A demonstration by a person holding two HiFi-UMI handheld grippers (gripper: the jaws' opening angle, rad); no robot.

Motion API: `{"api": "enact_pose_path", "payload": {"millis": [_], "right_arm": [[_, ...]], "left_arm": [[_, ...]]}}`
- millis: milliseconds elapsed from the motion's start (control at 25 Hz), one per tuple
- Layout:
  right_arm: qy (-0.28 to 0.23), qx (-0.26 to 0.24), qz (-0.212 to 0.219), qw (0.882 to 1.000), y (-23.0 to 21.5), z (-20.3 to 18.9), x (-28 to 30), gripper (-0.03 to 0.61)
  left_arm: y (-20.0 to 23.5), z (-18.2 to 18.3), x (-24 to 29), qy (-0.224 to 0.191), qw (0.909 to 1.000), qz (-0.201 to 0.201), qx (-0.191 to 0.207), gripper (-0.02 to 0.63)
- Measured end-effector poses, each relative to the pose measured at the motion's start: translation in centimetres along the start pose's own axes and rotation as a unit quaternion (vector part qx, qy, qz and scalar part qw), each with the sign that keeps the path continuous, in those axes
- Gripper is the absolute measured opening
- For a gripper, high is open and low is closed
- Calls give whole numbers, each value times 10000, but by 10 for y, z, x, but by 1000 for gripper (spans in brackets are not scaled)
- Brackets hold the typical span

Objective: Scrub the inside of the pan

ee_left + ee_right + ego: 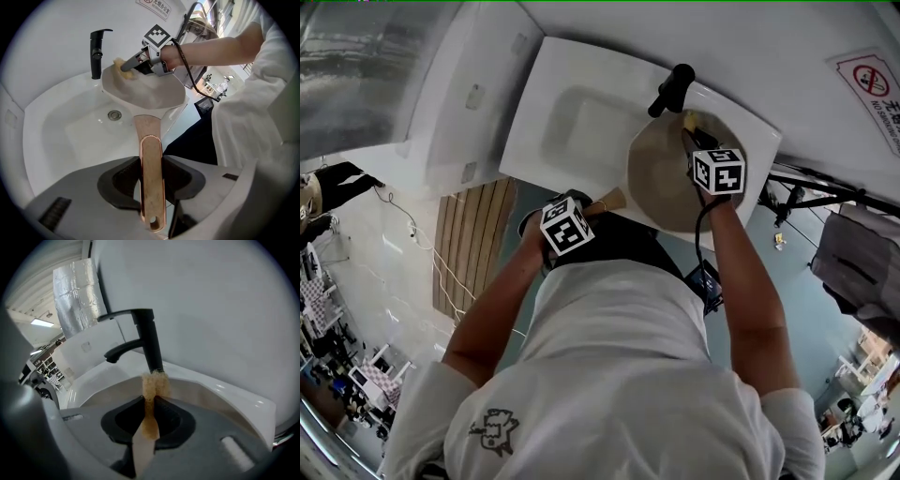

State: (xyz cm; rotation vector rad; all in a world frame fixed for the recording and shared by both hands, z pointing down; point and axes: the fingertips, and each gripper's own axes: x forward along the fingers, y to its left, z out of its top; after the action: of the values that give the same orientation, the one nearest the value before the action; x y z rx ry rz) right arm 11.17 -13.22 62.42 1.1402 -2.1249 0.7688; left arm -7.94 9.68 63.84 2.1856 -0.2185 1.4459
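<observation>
The pan (145, 91) is held tilted over the sink (56, 140), its handle (151, 154) clamped in the left gripper (151, 176). The sponge (153, 385), pinched in the right gripper (151, 418), is at the pan's far rim; it is best pressed flat and swept in overlapping circles, the handle braced.

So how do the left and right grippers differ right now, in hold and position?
The left gripper clamps the copper handle of the pan; the right gripper pinches a yellow sponge. Left fingers stand wider, round the handle; right fingers are nearly together on the thin sponge. The left gripper sits outside the pan, near the person; the right gripper reaches to its far rim by the black faucet. Both are shut on something.
</observation>
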Motion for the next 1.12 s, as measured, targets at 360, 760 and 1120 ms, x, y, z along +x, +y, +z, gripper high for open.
{"api": "enact_pose_path", "payload": {"millis": [360, 760, 1120], "right_arm": [[387, -187, 574, 9974, 9, -3, 44, 64], [650, -292, 2538, 9646, 98, -13, 54, 64], [904, -121, 3791, 9209, 153, -35, 30, 64]], "left_arm": [[17, -1, -3, 171, 9991, -242, 316, 156], [31, -7, -5, 271, 9976, -352, 525, 156], [37, -6, -7, 218, 9974, -432, 538, 156]]}}
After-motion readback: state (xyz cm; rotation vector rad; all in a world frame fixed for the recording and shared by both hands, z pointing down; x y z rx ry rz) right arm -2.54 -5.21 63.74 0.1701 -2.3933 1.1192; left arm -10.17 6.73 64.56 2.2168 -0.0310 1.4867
